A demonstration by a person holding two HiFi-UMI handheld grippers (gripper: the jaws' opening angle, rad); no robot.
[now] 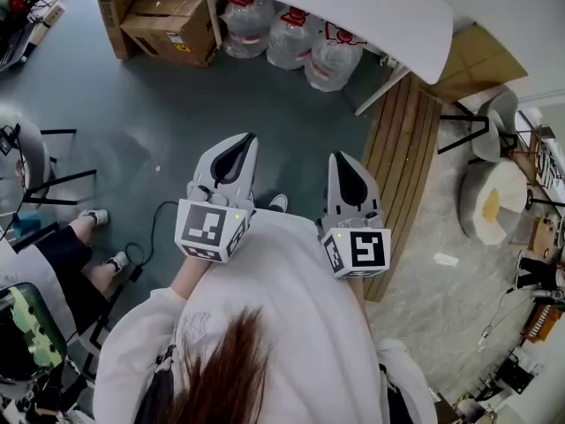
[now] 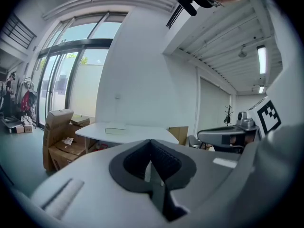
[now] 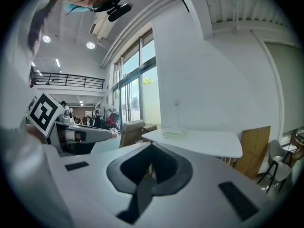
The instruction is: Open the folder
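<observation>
A flat pale green folder [image 2: 115,129] lies closed on a white table [image 2: 137,136], far ahead of both grippers. The right gripper view shows the same folder [image 3: 173,133] on the table [image 3: 209,145]. In the head view only the table [image 1: 371,7] shows at the top, and the folder is out of frame. I hold both grippers close in front of my chest, above the floor. My left gripper [image 1: 251,136] [image 2: 151,141] is shut with nothing between its jaws. My right gripper [image 1: 336,155] [image 3: 152,145] also has its jaws together and holds nothing.
Cardboard boxes [image 1: 163,16] and large water bottles [image 1: 287,38] sit under the table. A slatted wooden bench [image 1: 402,148] runs along the right, with chairs [image 1: 494,197] beyond it. A seated person's legs [image 1: 79,237] and a floor cable [image 1: 146,237] are at the left.
</observation>
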